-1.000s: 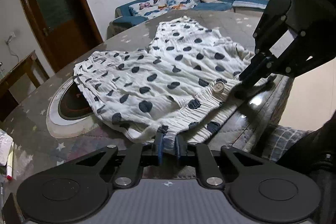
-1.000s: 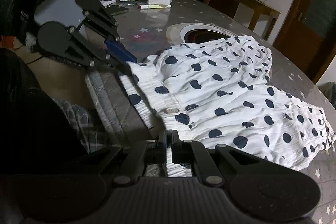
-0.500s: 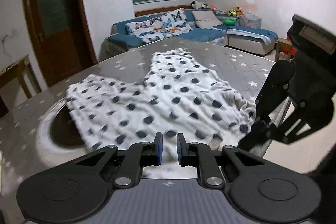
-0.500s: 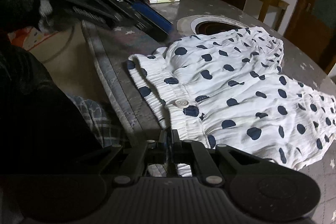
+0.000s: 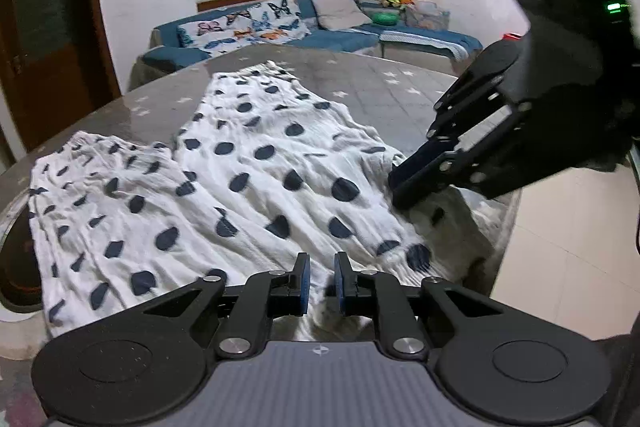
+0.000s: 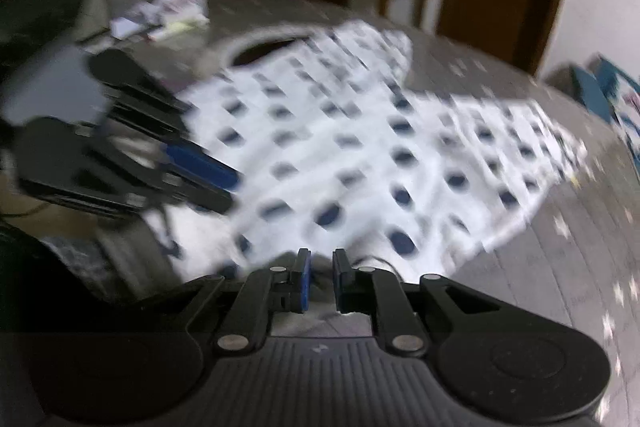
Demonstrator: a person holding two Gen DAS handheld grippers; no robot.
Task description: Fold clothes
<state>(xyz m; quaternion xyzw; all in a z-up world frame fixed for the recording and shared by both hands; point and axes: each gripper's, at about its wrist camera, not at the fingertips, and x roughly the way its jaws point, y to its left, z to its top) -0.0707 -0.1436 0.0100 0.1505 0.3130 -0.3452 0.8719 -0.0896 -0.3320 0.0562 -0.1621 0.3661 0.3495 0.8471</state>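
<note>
Your polka-dot shorts (image 5: 256,183) lie spread across the round grey table (image 5: 392,87), white cloth with dark blue spots, the two legs reaching away from you toward the far rim and the waistband end nearest you at the table's near edge. One leg partly covers the round inset in the table (image 6: 260,49), whose pale ring shows beside the cloth. Your left tongs (image 5: 319,283) sit low at the waistband edge with a narrow gap between the blue pads; white cloth shows in and behind that gap, but you cannot tell from this view whether it is pinched or merely lies beyond. Your right tongs (image 6: 319,279) show the same narrow gap, with the cloth's near edge just ahead of the tips; that view is smeared with motion blur, so whether any cloth is caught there cannot be told either. In the left camera your right tongs (image 5: 400,183) appear from the side, tips down at the right corner of the waistband, touching or just above the cloth. Across the table lie some crumpled papers (image 6: 168,7). Beyond the table stands a blue sofa (image 5: 280,35) with butterfly-print cushions, and a brown door (image 5: 44,27) to the left.
</note>
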